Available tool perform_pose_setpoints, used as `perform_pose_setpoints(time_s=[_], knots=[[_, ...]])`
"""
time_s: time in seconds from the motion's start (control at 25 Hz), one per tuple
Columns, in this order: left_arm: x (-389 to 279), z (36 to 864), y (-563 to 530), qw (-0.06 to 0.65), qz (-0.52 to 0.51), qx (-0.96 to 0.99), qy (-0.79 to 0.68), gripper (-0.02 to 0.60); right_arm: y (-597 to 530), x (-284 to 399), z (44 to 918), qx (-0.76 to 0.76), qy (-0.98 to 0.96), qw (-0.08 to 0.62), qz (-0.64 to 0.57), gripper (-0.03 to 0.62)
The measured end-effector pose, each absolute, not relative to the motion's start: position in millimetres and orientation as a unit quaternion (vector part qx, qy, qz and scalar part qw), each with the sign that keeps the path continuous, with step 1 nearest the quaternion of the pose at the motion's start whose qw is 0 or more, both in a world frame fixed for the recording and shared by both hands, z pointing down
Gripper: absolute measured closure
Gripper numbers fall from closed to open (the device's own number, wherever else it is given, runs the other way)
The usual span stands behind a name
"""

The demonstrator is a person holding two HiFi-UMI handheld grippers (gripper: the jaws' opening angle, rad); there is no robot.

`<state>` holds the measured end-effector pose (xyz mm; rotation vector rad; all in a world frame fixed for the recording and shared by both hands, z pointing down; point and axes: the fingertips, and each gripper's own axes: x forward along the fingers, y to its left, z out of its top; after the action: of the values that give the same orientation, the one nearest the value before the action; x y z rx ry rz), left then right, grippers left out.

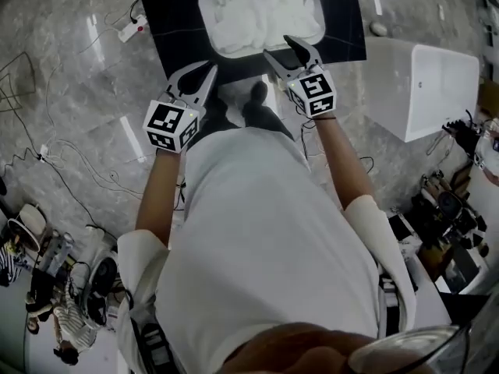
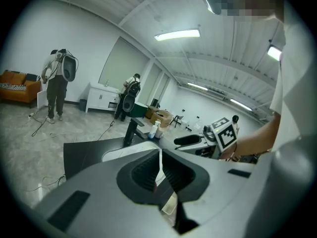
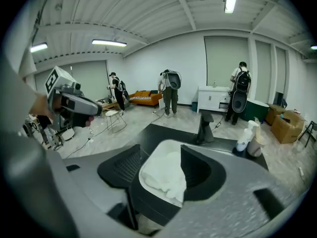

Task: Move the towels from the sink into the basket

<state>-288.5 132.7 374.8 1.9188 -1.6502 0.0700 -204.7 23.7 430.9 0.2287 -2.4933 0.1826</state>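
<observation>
From the head view I see the whole layout. The sink sits in a black counter and is filled with white towels. A white basket stands on the floor to the right of the counter, well apart from both grippers. Neither gripper view shows that basket.

The right gripper view gives me what the head view cannot: a black faucet behind the basin, 2 bottles beside it, and 3 people with backpacks far back in the room.

The right gripper hangs over the near rim of the sink. Its jaws stand partly apart and hold nothing. In its own view the towels show through the gap, lying in the basin beyond and below the pads, not touching them.

The left gripper is at the counter's near edge, short of the sink. Its jaws are closed to a thin slit and grip nothing. In its view the gripper body covers most of the basin, leaving only a strip of white rim. I cannot tell whether the pale sliver in the slit is towel or basin.

In the head view the faucet is cut off at the top edge, and the person's torso hides the floor below the counter.
</observation>
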Motion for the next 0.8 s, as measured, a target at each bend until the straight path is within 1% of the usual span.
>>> perform_pose_setpoints(time_s=[0.28, 0.48, 0.64, 0.76, 0.8], knots=[[-310.6, 417.3, 135.0, 0.331, 0.015, 0.711, -0.62, 0.563, 21.1, -258.1, 524.5, 0.059, -0.923, 0.373, 0.077, 0.23], [-320.9, 445.3, 143.4, 0.354, 0.003, 0.699, -0.621, 0.563, 11.9, -291.8, 588.3, 0.071, -0.903, 0.415, 0.083, 0.161], [-327.4, 466.1, 153.7, 0.37, 0.001, 0.691, -0.621, 0.563, 3.1, -309.3, 640.4, 0.069, -0.882, 0.459, 0.081, 0.095], [-333.0, 481.3, 163.1, 0.381, 0.002, 0.687, -0.619, 0.563, -0.5, -316.0, 674.4, 0.061, -0.863, 0.497, 0.064, 0.023], [-335.0, 486.0, 166.2, 0.384, 0.002, 0.685, -0.619, 0.563, -1.3, -317.3, 684.3, 0.058, -0.857, 0.509, 0.058, 0.013]])
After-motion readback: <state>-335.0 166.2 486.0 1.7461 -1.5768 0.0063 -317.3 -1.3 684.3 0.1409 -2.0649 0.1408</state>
